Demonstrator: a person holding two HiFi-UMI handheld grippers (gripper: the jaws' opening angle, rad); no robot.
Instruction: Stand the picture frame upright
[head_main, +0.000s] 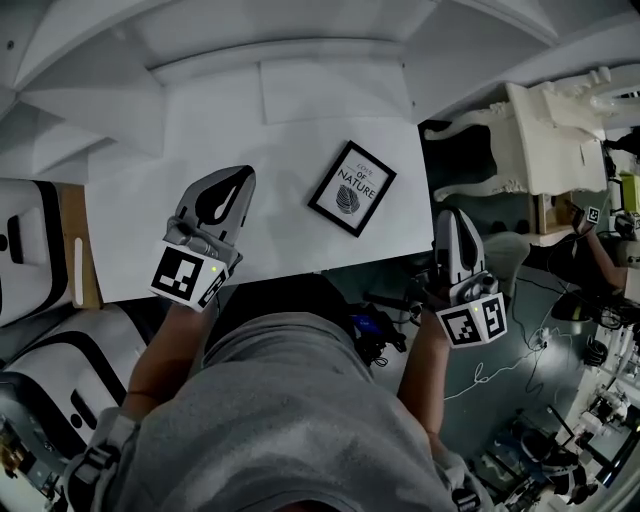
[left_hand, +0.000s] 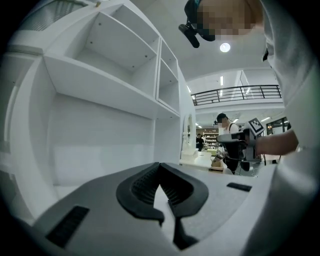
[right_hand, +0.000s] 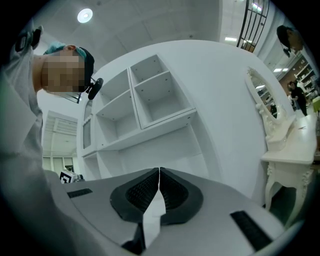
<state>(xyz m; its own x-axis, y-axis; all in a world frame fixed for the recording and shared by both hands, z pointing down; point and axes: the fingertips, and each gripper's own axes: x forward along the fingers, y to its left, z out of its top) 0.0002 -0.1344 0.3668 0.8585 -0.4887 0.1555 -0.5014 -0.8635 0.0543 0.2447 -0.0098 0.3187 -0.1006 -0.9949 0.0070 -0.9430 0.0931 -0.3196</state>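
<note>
A black picture frame with a white print lies flat and turned askew on the white tabletop, near its right edge. My left gripper hovers over the table to the frame's left, shut and empty. My right gripper hangs beyond the table's right front corner, below and right of the frame, also shut with nothing held. In the left gripper view the left gripper's jaws meet in front of white shelves. In the right gripper view the right gripper's jaws meet too. The frame appears in neither gripper view.
White shelving rises behind the table. An ornate white console table stands to the right, across a dark gap. Cables and gear litter the floor at right. A white and black seat sits at the lower left.
</note>
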